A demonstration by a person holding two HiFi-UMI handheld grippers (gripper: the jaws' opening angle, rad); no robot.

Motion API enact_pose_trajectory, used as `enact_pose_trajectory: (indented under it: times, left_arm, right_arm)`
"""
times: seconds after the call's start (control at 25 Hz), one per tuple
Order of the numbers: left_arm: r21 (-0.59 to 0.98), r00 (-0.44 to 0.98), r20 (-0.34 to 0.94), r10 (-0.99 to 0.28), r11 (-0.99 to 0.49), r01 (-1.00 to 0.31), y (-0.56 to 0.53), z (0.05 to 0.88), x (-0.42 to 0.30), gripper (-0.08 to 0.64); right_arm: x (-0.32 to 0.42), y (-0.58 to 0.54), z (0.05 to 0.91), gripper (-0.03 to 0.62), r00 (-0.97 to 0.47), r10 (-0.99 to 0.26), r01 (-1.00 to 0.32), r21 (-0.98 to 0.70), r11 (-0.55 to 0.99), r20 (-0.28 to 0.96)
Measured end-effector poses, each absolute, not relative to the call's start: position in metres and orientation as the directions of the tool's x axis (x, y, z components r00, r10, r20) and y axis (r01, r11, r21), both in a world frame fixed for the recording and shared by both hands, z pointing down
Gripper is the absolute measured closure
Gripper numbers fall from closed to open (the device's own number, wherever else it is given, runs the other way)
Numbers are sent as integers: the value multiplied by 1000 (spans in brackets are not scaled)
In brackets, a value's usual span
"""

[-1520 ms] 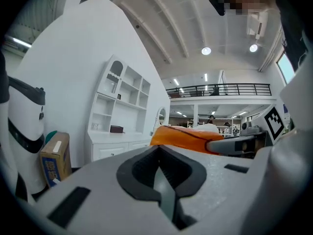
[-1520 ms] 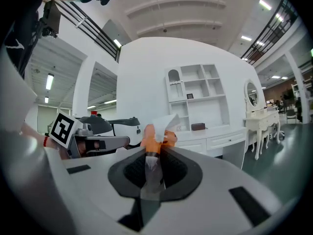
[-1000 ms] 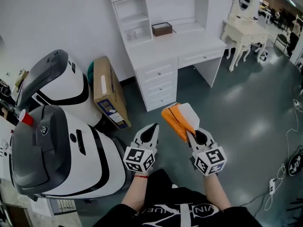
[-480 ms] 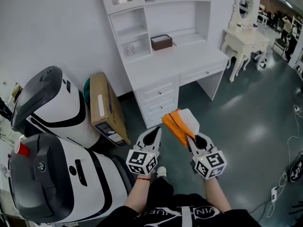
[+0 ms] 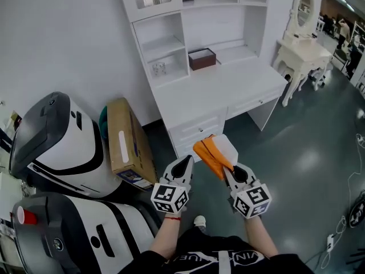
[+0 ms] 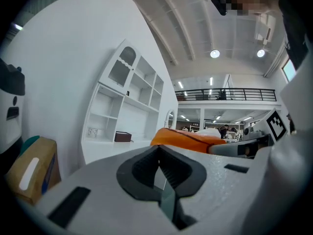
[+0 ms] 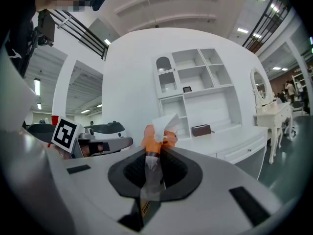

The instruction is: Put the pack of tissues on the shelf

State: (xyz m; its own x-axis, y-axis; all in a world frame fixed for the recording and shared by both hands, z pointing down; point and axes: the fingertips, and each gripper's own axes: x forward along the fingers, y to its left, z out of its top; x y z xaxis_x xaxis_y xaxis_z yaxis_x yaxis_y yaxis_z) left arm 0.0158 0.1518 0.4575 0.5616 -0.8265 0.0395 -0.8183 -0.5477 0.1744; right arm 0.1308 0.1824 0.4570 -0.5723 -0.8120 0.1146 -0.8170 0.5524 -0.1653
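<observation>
I have the right gripper (image 5: 230,171) pressed together on the clear end of the wrapper of the pack of tissues (image 5: 214,152), and its own view shows that film pinched between the jaws with the pack (image 7: 157,133) standing out ahead of them. The pack is orange and white. It hangs in the air over the grey floor (image 5: 296,164), in front of the drawers (image 5: 201,127) of the white desk (image 5: 228,87) and apart from everything but the jaws.

My left gripper (image 5: 183,165) is level beside it on the left, jaws shut with nothing between them; in the left gripper view (image 6: 159,163) the orange pack (image 6: 186,138) shows just past its upper right edge.

The white shelf unit (image 5: 162,47) rises from the back of the desk, against the wall. A brown box (image 5: 202,58) sits on the desk top below the middle compartments. A cardboard carton (image 5: 126,138) leans at the desk's left side, and two white and grey machines (image 5: 63,141) stand further left. A white dressing table (image 5: 302,50) is off to the right
</observation>
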Motion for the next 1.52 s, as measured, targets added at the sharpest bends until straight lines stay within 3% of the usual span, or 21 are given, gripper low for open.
enact_pose_trajectory:
  times: [0.52, 1.52]
  left_arm:
    - [200, 540, 64, -839, -520, -831, 47, 479, -42, 554]
    - [199, 420, 45, -906, -404, -893, -72, 471, -72, 554]
  right_arm:
    - [75, 73, 471, 563, -588, -797, -806, -176, 565, 138]
    - [47, -65, 457, 563, -697, -709, -716, -165, 678, 110]
